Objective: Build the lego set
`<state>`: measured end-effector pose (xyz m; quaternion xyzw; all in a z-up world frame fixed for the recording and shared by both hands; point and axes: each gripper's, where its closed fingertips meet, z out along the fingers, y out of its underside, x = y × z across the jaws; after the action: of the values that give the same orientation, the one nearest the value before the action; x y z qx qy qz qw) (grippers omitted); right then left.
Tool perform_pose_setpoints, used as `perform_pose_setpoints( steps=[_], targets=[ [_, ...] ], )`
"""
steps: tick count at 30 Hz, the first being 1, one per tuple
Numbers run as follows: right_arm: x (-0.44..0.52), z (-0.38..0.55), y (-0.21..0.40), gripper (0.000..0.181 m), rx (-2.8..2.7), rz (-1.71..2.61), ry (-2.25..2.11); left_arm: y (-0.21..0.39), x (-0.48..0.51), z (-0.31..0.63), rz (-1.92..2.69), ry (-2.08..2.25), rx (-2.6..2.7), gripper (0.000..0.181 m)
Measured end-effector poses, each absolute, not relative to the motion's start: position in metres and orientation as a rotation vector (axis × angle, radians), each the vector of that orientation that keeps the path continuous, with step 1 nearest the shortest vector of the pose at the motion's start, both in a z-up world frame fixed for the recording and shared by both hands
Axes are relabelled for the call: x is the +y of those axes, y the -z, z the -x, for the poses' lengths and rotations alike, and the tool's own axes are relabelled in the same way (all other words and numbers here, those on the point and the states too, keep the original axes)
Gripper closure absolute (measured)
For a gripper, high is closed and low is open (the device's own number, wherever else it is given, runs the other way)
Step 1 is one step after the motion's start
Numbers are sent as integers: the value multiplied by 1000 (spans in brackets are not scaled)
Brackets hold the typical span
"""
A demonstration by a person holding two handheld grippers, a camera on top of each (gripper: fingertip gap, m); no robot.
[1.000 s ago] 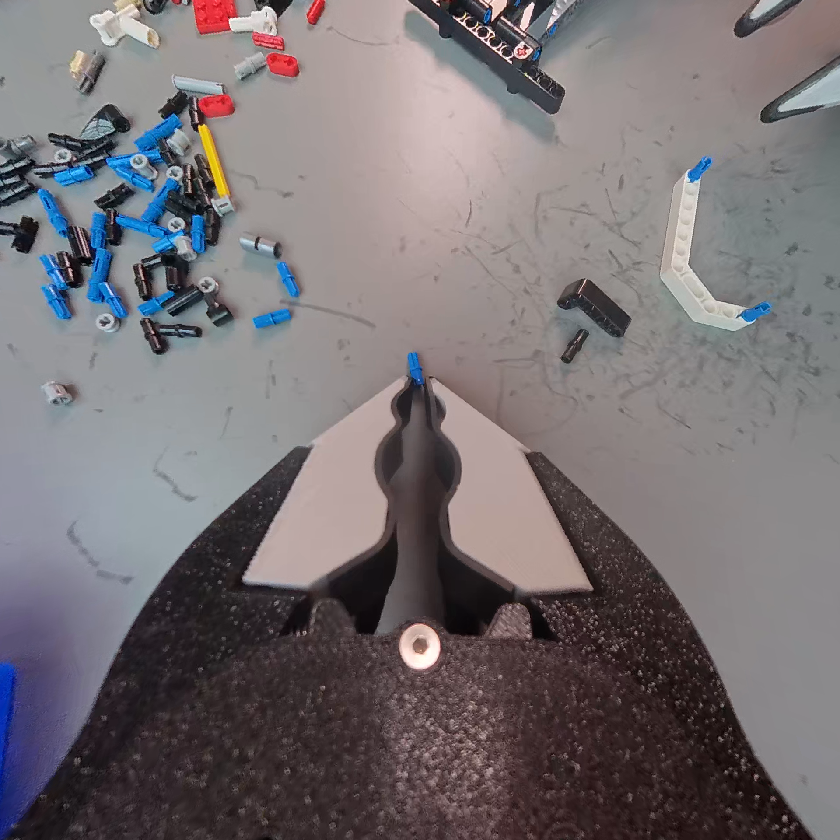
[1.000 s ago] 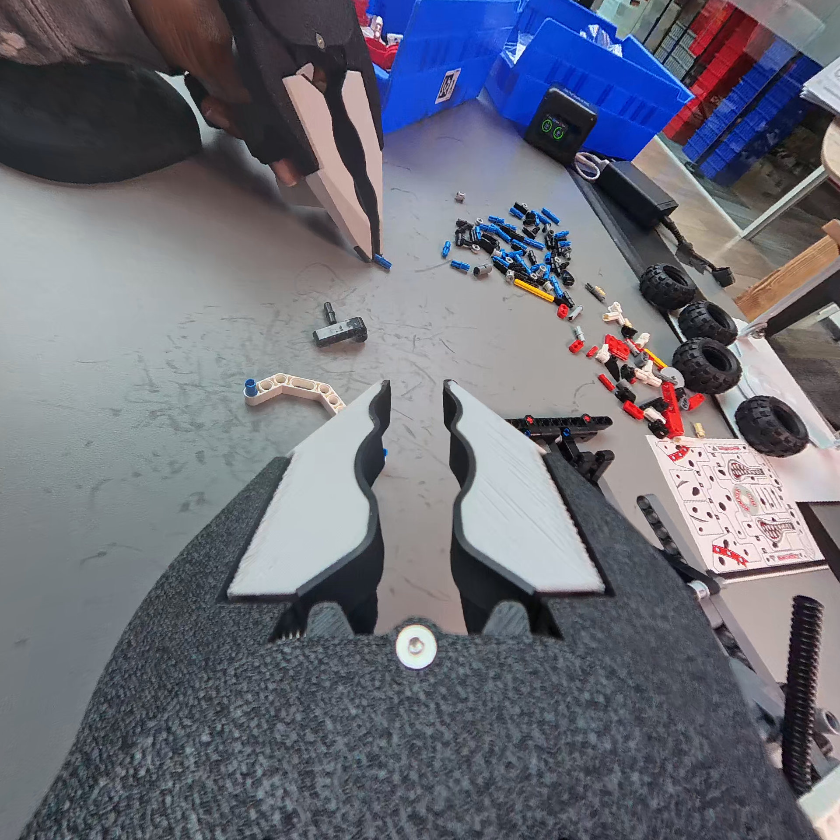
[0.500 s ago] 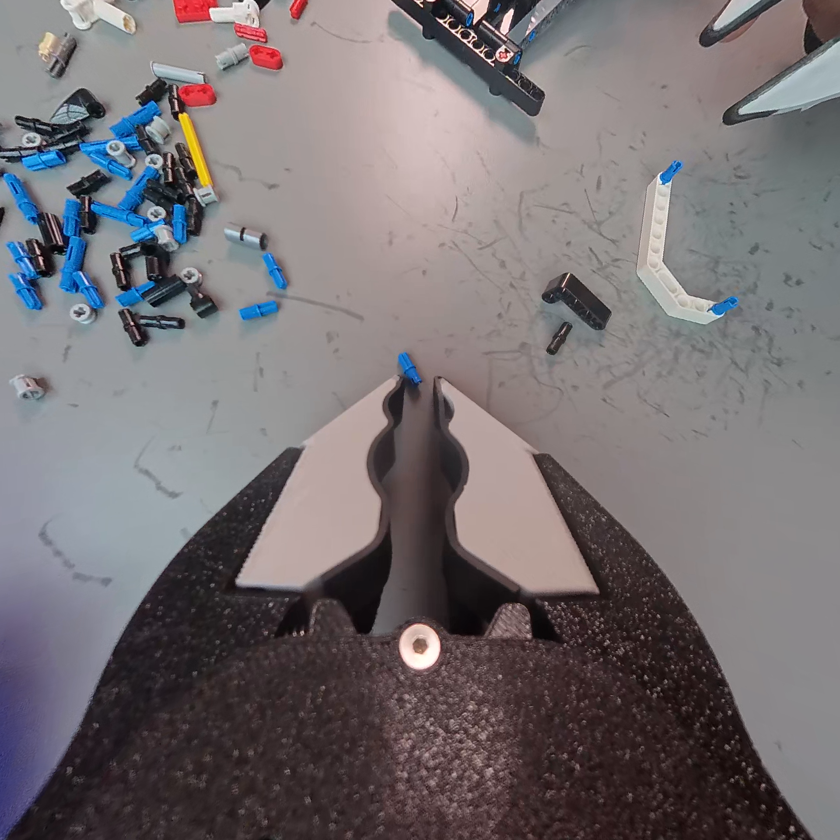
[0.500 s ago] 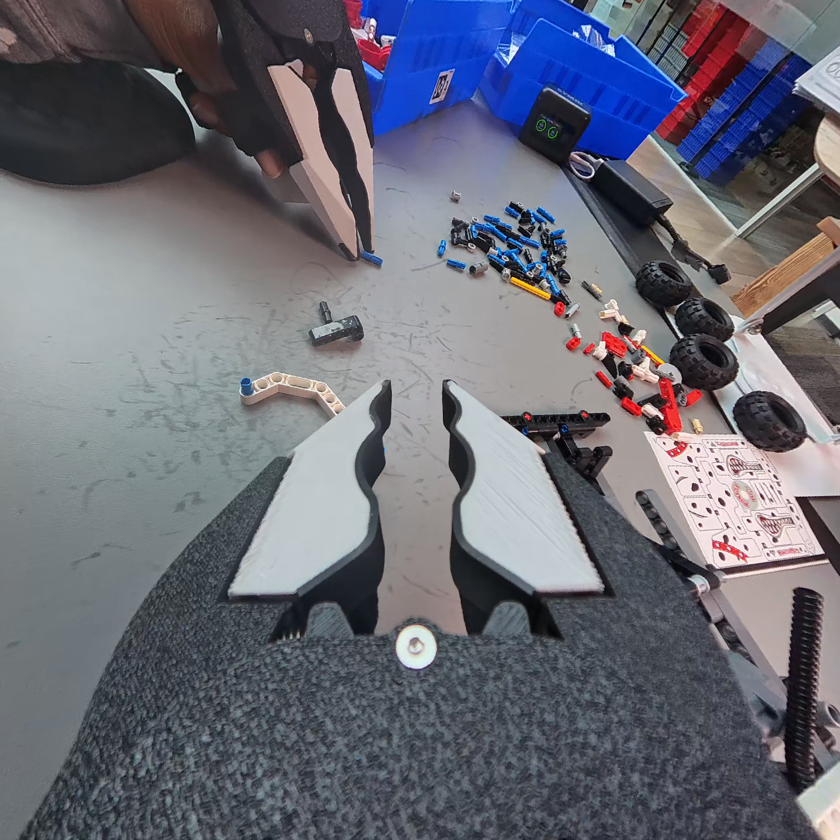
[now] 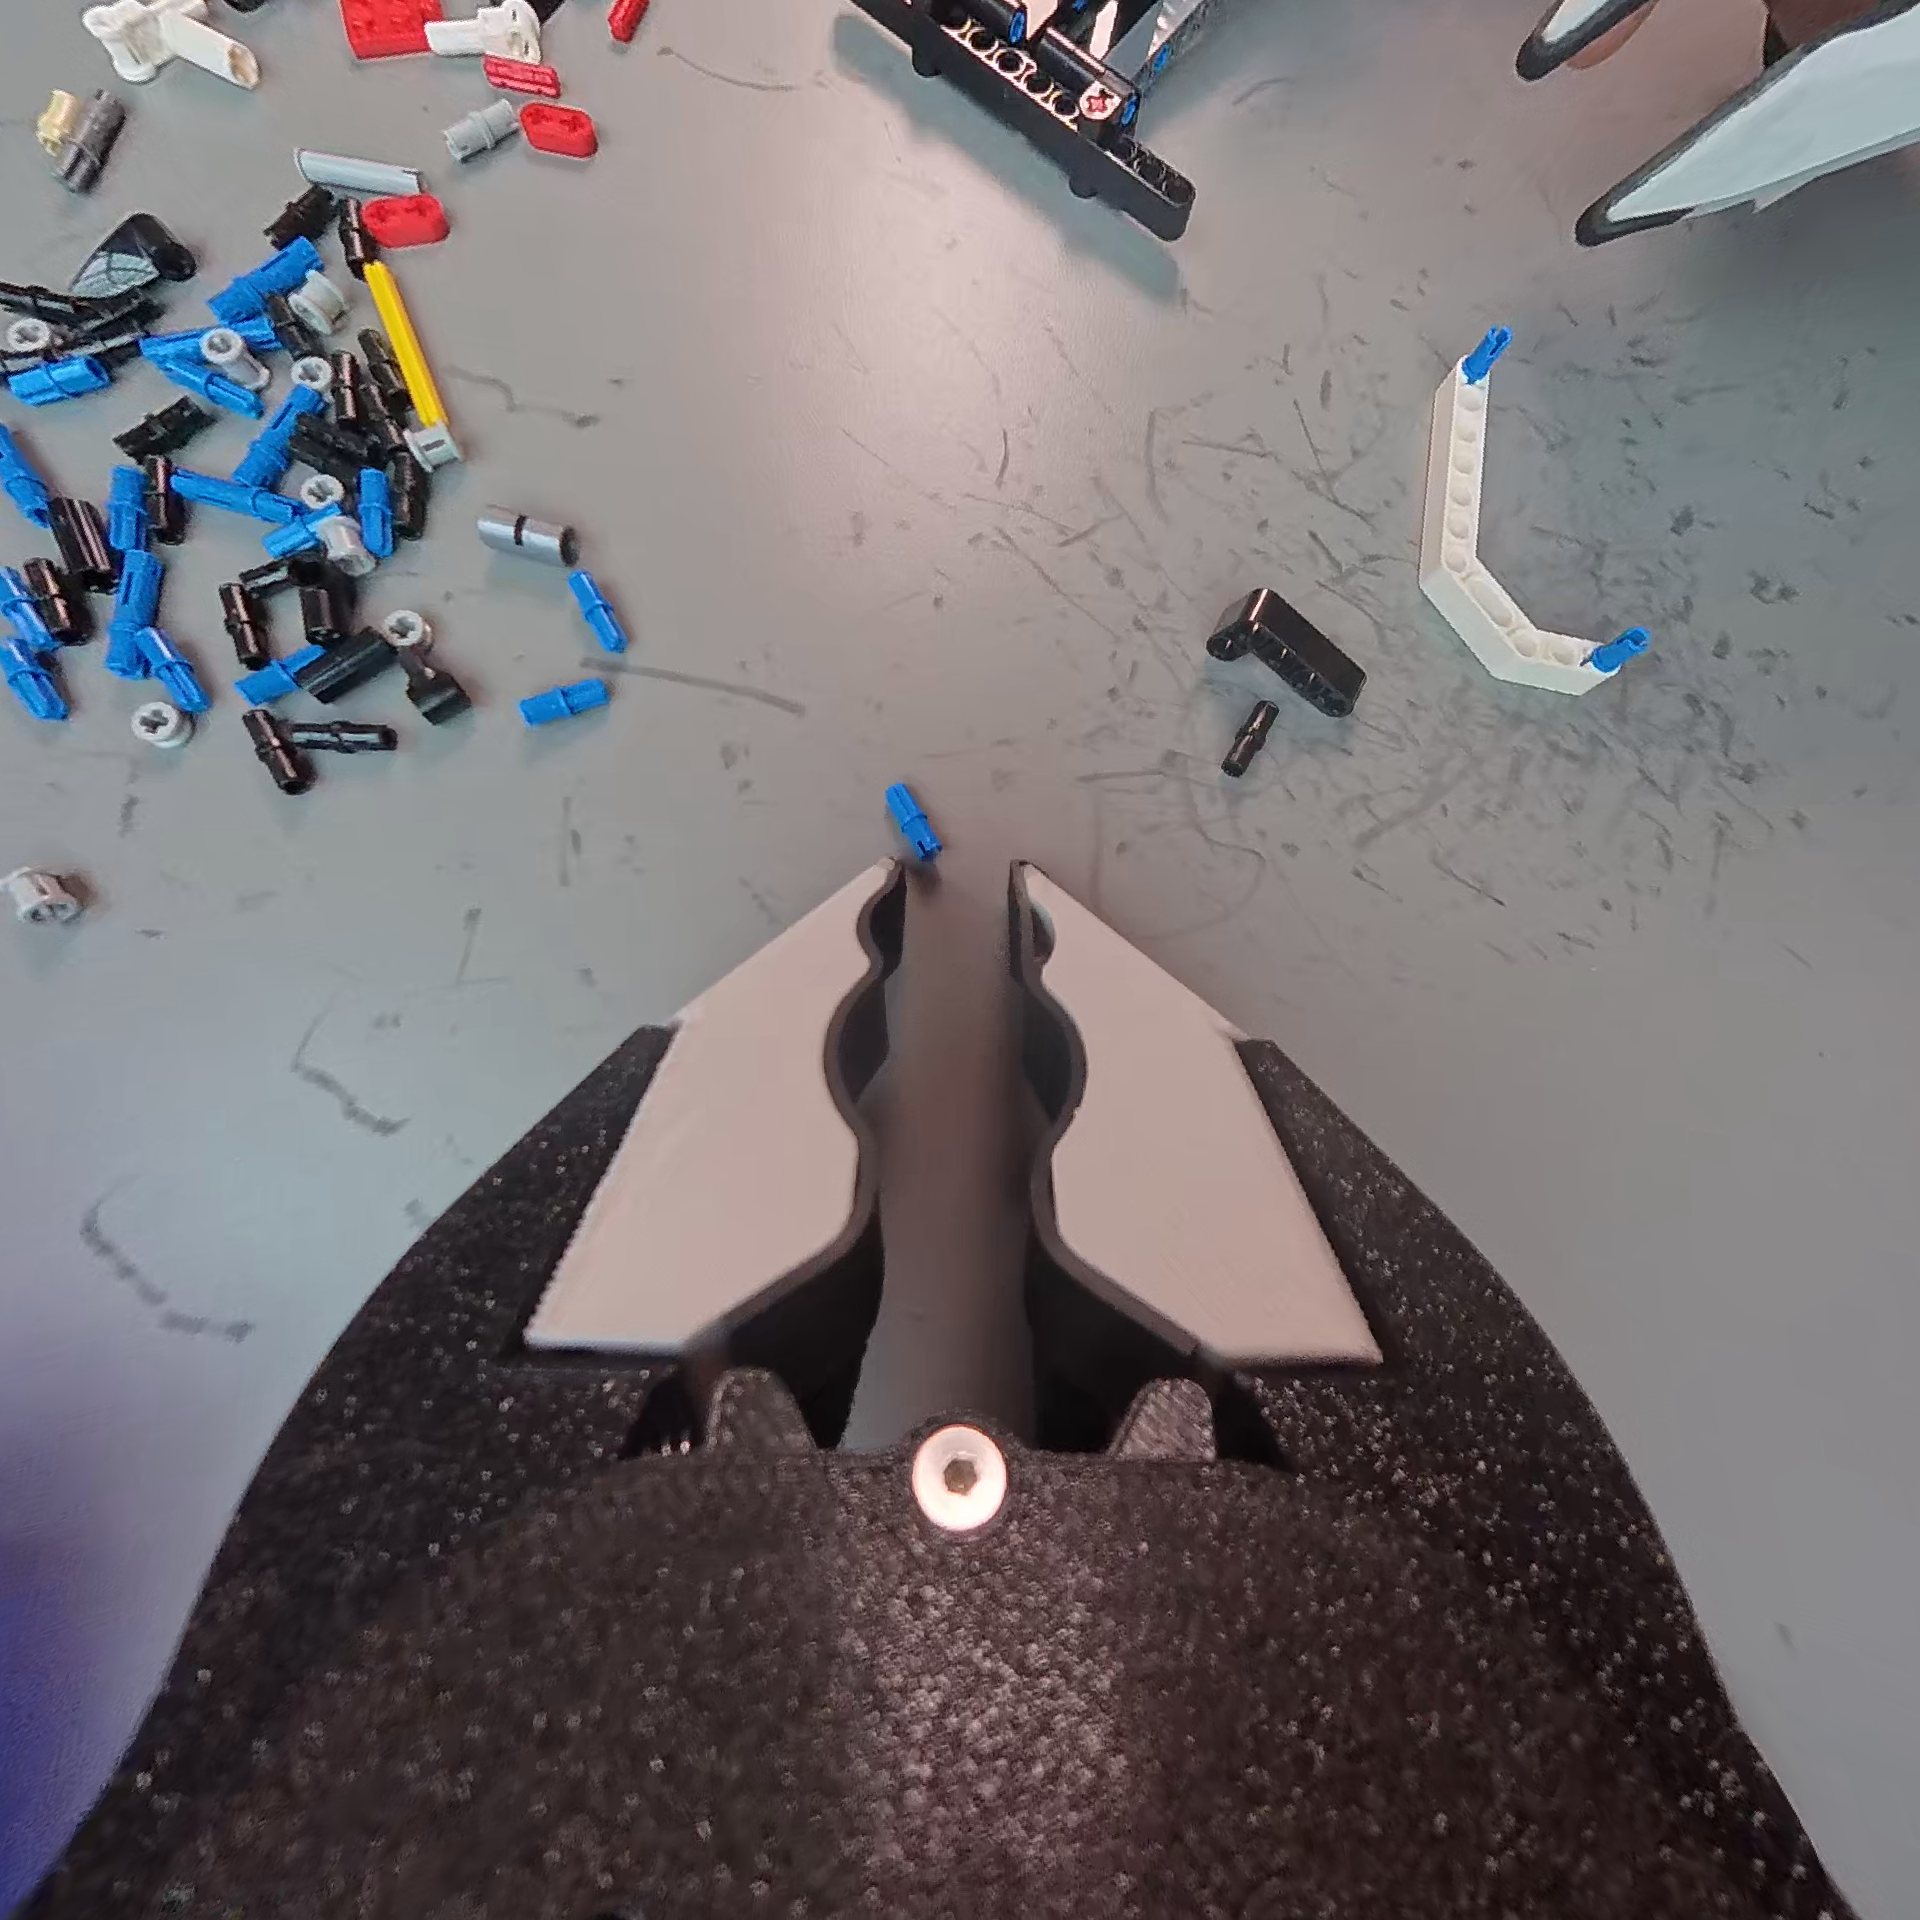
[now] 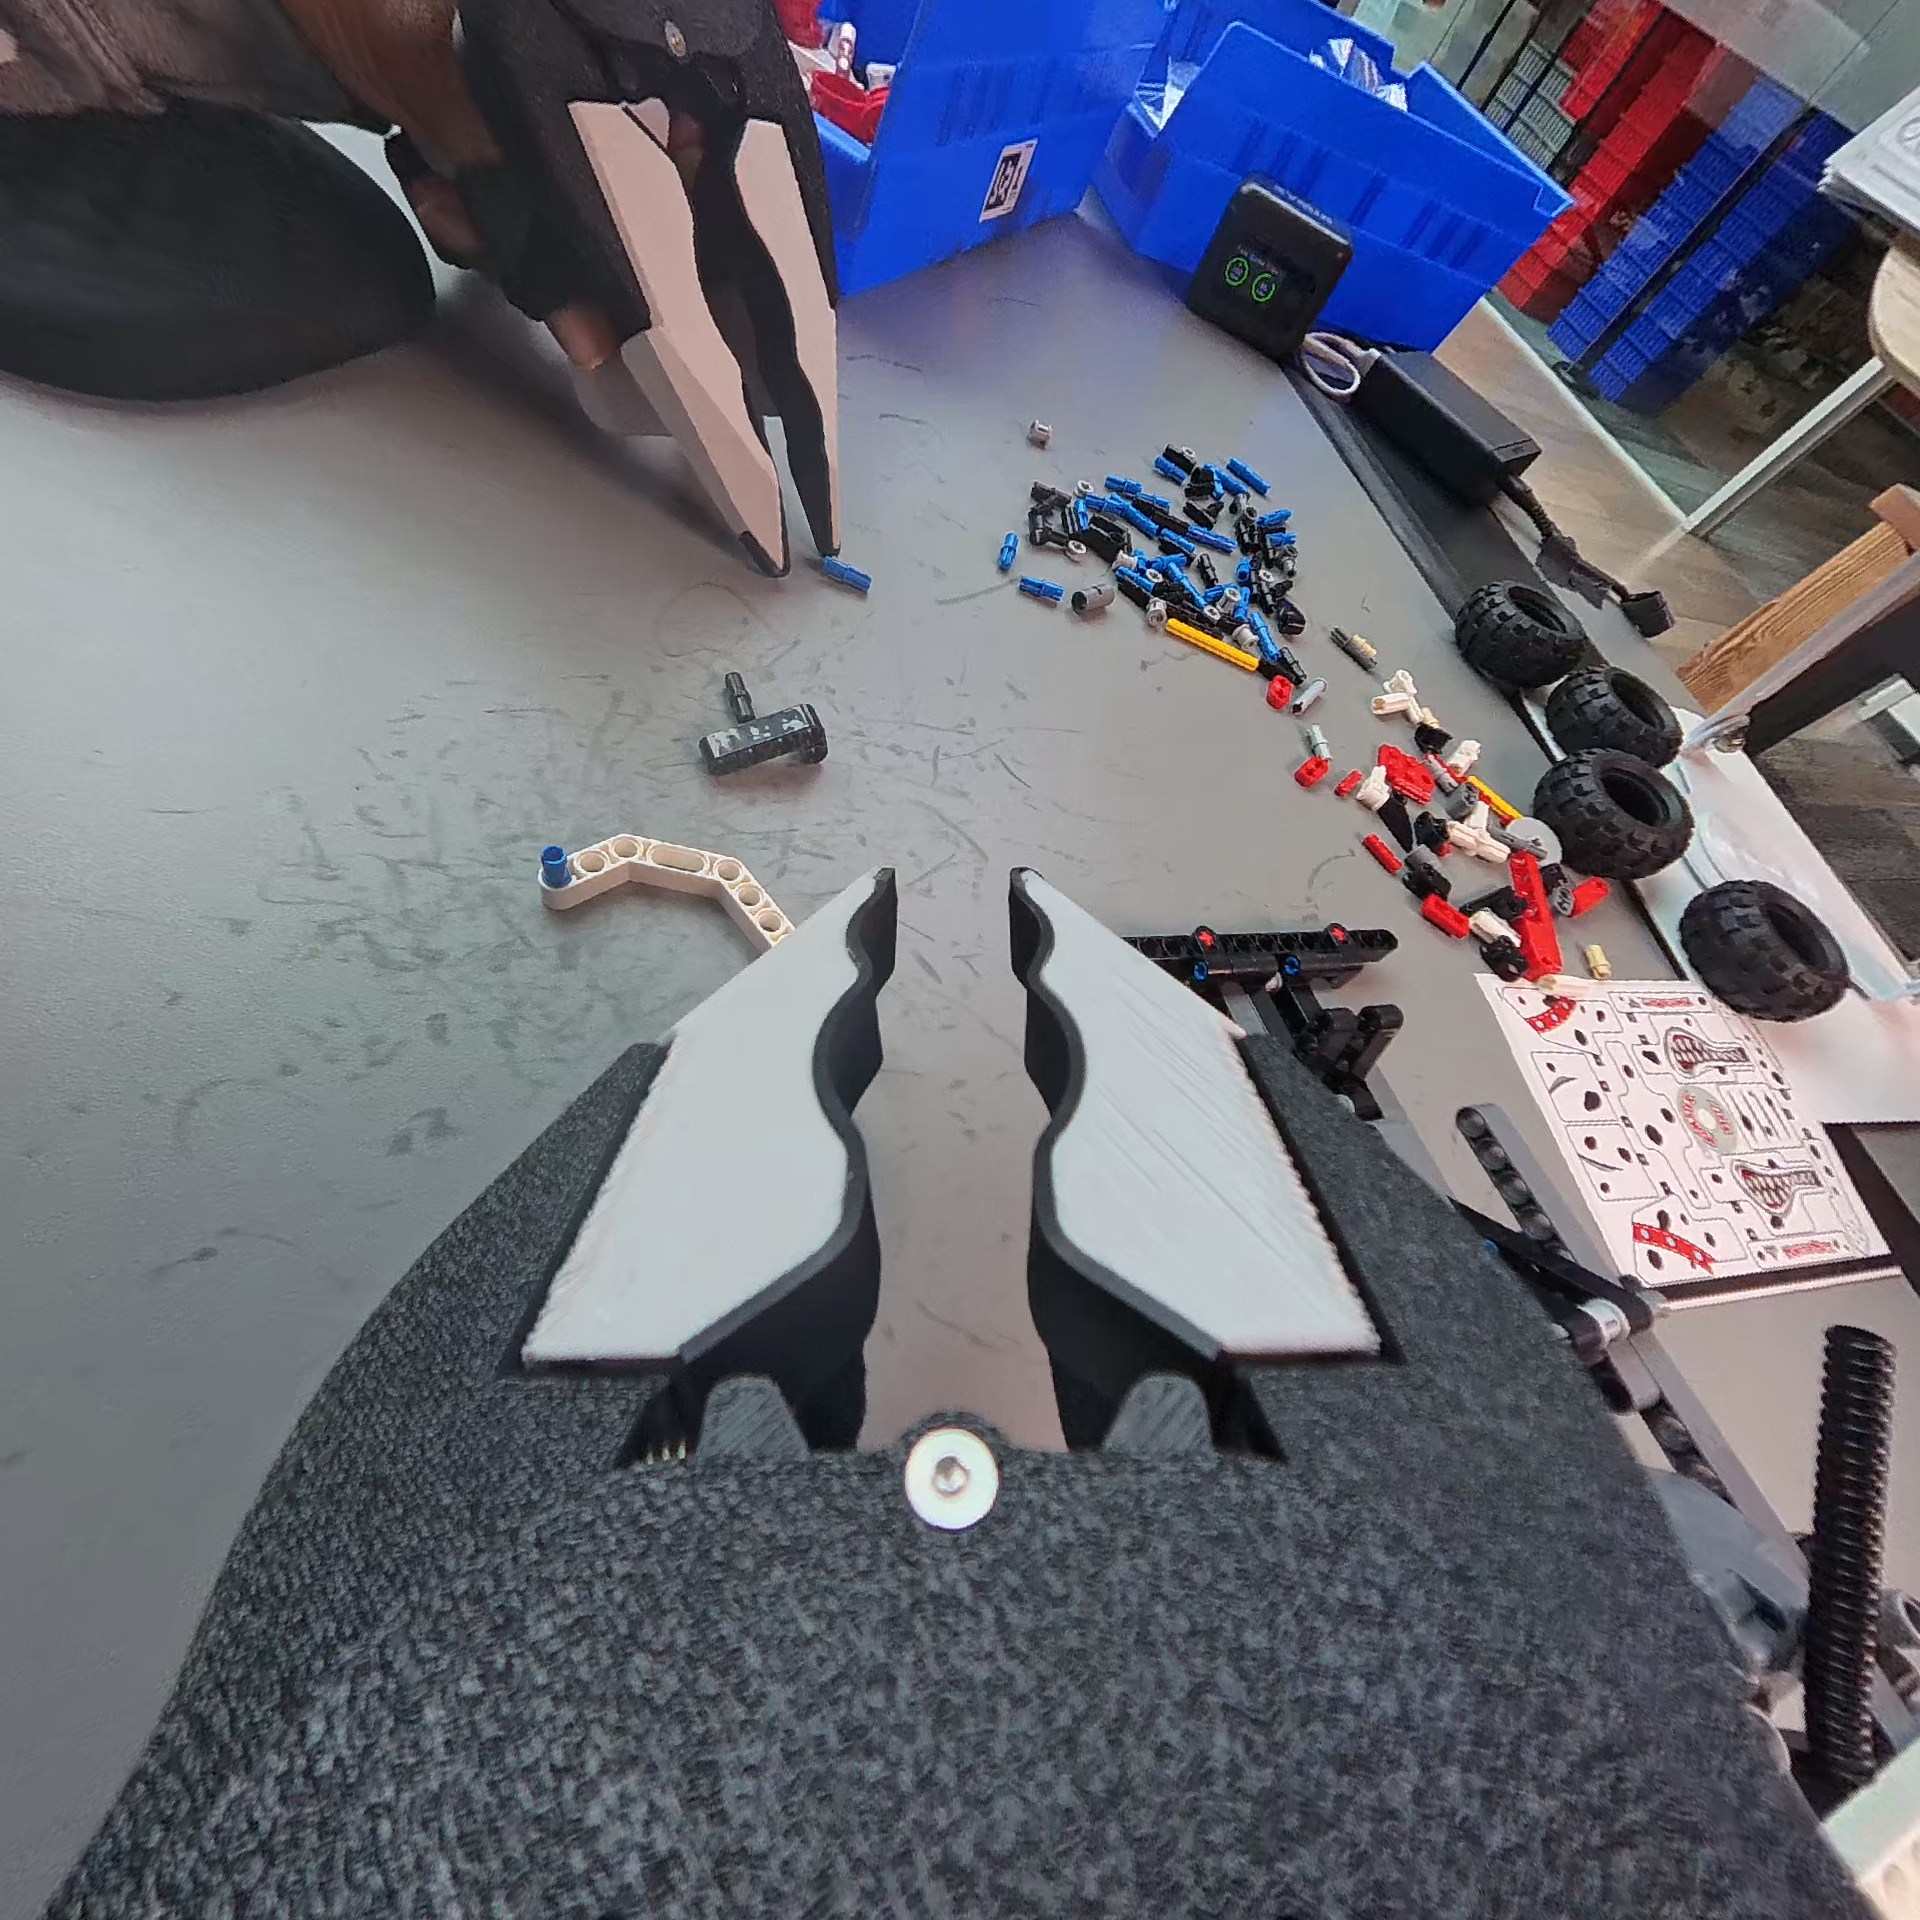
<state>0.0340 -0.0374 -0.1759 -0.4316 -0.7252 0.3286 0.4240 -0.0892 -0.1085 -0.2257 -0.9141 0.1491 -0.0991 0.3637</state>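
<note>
Spreading across a scuffed grey table (image 5: 727,1091), loose lego pieces (image 5: 208,499) sit left; blue bins (image 6: 1351,156) behind, one carrying a label, probably a code tag. Left gripper (image 5: 954,868) gapes just behind a blue pin (image 5: 913,823); right gripper (image 6: 951,878) hangs apart, empty.

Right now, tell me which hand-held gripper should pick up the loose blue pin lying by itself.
Left. The left hand-held gripper is open with the blue pin lying on the table just off its fingertips. The right hand-held gripper, also open, hovers well short of it, near the white angled beam.
</note>
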Motion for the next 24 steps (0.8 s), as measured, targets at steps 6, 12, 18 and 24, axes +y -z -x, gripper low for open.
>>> perform_pose_setpoints(
  steps=[6,12,18,24],
  targets=[
    [-37,-34,177,160,-1815,1079,-819,223,-108,90,2333,239,396,155],
    [-33,-34,175,160,-1797,1094,-829,207,-104,90,2244,253,391,154],
    [-36,-34,175,161,-1799,1083,-824,194,-107,72,2150,273,524,156],
    [-35,-33,176,161,-1791,1105,-853,211,-113,36,2149,284,751,160]
  ],
)
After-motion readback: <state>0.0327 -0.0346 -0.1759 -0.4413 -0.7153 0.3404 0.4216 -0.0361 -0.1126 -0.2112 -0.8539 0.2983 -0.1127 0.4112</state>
